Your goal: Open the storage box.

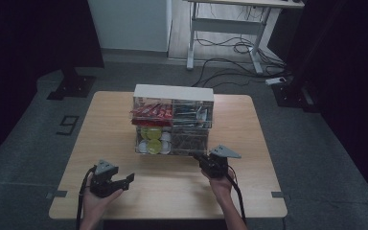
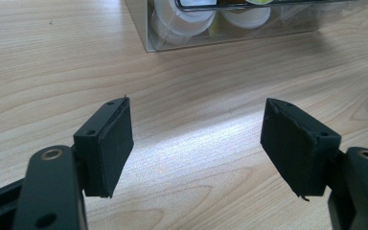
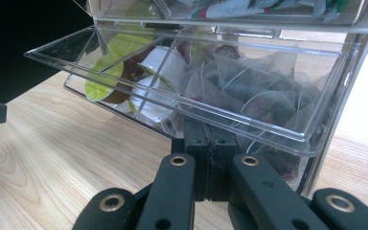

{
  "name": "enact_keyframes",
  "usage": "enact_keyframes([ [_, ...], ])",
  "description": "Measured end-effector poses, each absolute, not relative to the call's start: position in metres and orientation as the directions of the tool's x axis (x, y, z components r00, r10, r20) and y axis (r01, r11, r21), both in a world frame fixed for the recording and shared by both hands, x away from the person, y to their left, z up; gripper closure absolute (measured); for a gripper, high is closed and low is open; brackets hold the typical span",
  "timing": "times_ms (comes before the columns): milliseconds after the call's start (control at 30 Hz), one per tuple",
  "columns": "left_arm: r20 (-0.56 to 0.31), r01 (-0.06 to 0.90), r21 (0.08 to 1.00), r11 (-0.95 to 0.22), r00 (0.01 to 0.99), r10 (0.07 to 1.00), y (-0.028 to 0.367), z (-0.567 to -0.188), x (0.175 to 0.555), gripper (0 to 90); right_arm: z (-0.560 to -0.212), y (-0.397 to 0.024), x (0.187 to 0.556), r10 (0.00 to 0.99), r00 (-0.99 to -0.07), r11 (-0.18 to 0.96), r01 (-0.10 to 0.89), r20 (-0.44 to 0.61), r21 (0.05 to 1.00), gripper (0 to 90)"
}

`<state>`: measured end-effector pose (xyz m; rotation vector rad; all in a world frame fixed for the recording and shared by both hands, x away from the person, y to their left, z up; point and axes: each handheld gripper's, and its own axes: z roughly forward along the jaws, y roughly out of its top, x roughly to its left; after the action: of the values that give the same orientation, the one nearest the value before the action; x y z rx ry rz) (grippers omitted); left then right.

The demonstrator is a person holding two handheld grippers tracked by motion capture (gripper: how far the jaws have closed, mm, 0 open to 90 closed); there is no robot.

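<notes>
Right tongs (image 3: 206, 158) closed under drawer (image 3: 191, 103)

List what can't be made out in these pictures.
- Right hand-held gripper view: its closed jaw tips sit under the clear drawer; any contact is hidden.
- High view: labels on the red packets are too small and dim.
- Left hand-held gripper view: the white cups are cut off by the top edge.

one clear drawer organizer (image 1: 173, 125), one wooden table (image 1: 172, 191), two grippers, left (image 1: 124, 181) and right (image 1: 197, 157).
</notes>
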<state>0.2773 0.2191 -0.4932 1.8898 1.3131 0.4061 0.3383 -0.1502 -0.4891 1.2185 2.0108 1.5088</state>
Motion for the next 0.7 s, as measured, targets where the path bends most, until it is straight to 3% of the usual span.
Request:
enact_keyframes([
  [700,-0.17,0.641,0.754,-0.143,0.401,0.9,0.222,-0.489,0.276,27.2,-0.473,-0.147,0.341,0.789,-0.578,0.049,0.396,0.208,0.917,89.2],
])
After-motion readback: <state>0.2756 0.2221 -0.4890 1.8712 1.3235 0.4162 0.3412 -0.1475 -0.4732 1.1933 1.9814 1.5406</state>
